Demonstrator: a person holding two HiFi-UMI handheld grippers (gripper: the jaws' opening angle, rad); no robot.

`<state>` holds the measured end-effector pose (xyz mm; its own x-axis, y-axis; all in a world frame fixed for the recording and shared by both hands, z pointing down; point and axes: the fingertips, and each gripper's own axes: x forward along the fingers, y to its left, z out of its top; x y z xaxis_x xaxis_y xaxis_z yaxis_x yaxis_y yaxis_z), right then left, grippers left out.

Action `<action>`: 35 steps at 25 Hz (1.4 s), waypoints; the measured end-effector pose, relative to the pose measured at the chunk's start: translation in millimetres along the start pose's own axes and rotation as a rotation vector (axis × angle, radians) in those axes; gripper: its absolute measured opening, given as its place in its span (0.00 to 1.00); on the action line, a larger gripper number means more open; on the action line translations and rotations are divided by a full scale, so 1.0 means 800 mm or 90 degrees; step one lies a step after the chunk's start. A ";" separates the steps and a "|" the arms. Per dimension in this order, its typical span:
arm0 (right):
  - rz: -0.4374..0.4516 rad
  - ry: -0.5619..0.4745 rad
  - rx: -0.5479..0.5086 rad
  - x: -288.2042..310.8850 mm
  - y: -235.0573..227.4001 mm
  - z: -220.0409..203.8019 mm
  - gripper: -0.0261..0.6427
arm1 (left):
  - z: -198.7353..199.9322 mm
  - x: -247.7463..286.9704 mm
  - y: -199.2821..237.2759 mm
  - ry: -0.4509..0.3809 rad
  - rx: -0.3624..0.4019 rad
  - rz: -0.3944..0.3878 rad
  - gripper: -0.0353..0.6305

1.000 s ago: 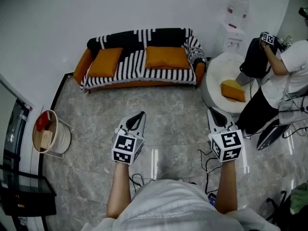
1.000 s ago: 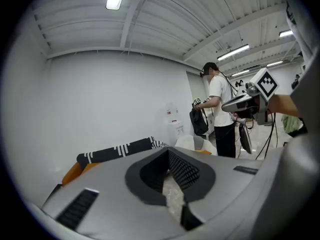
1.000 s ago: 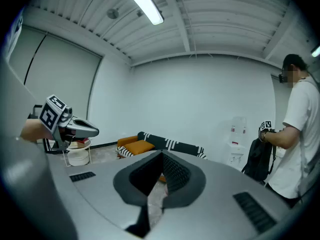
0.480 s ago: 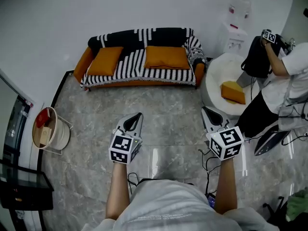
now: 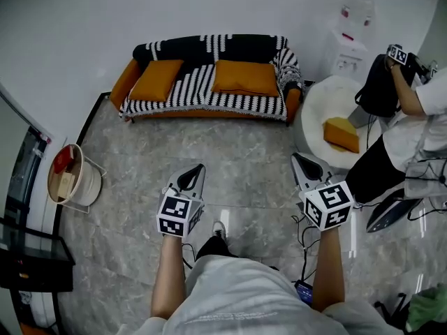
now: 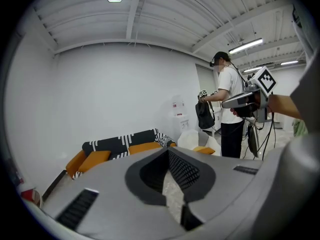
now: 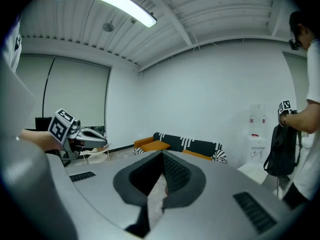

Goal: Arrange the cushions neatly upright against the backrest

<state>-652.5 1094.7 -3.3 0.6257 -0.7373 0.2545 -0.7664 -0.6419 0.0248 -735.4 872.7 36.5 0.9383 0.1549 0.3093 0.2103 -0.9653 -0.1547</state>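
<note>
Orange cushions on striped sofa; left gripper, right gripper closed, empty

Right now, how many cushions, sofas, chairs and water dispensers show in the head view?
Orange cushions: 3
Sofa: 1
White round chair: 1
Water dispenser: 1
Total: 6

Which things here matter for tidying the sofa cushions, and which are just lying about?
For the job: sofa, left cushion, right cushion, left tongs and right tongs, both shut and empty.
Lying about: basket, water dispenser, white chair, other person.
</note>
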 end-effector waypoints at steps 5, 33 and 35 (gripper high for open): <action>-0.028 0.007 0.024 0.008 -0.032 -0.011 0.03 | 0.001 0.042 -0.006 0.008 0.010 -0.030 0.05; -0.081 0.006 0.153 0.372 -0.215 0.080 0.03 | 0.046 0.409 0.286 0.035 0.022 -0.088 0.05; -0.059 0.009 0.157 0.395 -0.211 0.084 0.03 | 0.041 0.423 0.303 0.041 0.019 -0.089 0.05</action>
<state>-315.8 955.5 7.6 0.6877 -0.6715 0.2761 -0.6469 -0.7393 -0.1867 -357.8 698.5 72.9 0.8802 0.2728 0.3885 0.3466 -0.9285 -0.1332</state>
